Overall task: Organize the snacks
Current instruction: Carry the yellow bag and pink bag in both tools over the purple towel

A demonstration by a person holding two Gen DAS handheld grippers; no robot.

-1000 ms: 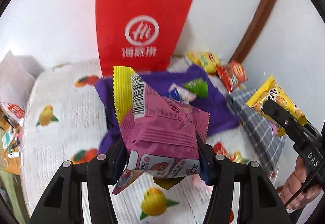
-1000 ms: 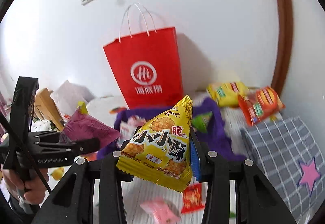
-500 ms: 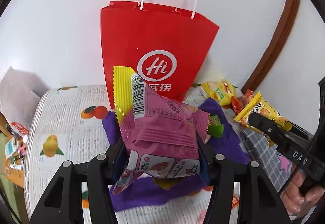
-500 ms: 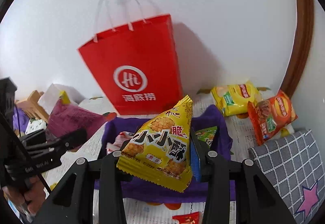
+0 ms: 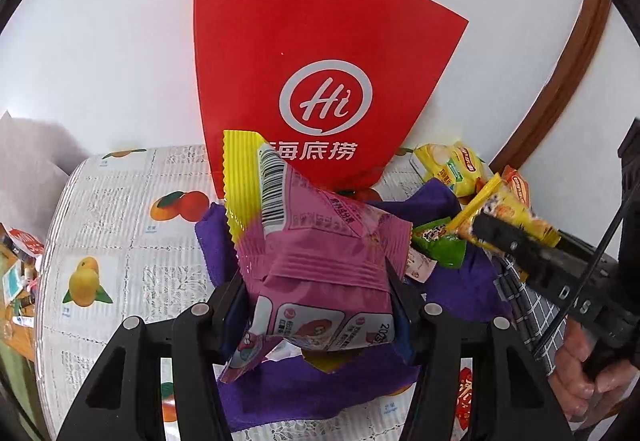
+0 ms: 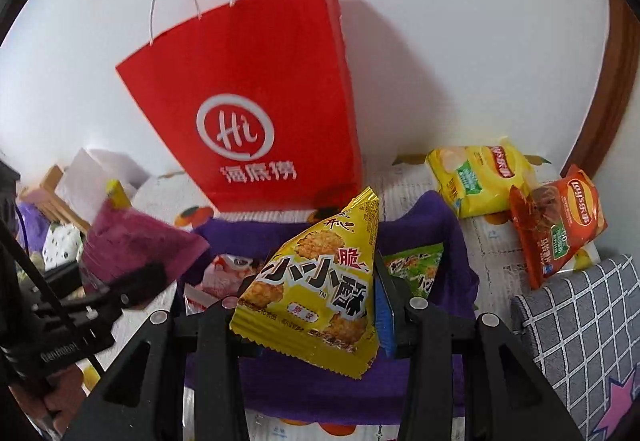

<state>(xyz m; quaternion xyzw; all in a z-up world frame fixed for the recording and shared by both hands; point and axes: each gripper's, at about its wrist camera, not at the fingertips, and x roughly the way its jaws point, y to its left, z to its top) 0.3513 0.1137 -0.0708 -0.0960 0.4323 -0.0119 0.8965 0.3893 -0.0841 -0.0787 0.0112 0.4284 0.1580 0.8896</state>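
My left gripper (image 5: pixel 316 305) is shut on a pink snack packet (image 5: pixel 320 265) with a yellow crimped edge and a barcode, held above a purple cloth tray (image 5: pixel 304 389). My right gripper (image 6: pixel 316 301) is shut on a yellow triangular snack packet (image 6: pixel 320 293) over the same purple tray (image 6: pixel 452 237). Each gripper shows in the other's view: the right gripper (image 5: pixel 504 237) at the right edge, the left gripper (image 6: pixel 136 281) at the left. A green packet (image 5: pixel 440 245) and a pale packet (image 6: pixel 224 277) lie in the tray.
A red paper bag (image 5: pixel 312 81) stands against the white wall behind the tray. A yellow chip bag (image 6: pixel 480 173) and an orange chip bag (image 6: pixel 556 225) lie at the right. A grey checked box (image 6: pixel 580 321) sits at the near right, on a fruit-print tablecloth (image 5: pixel 116 241).
Both grippers have moved toward the red bag, which now looms larger, each still holding its packet. The purple tray has slid lower in both views.
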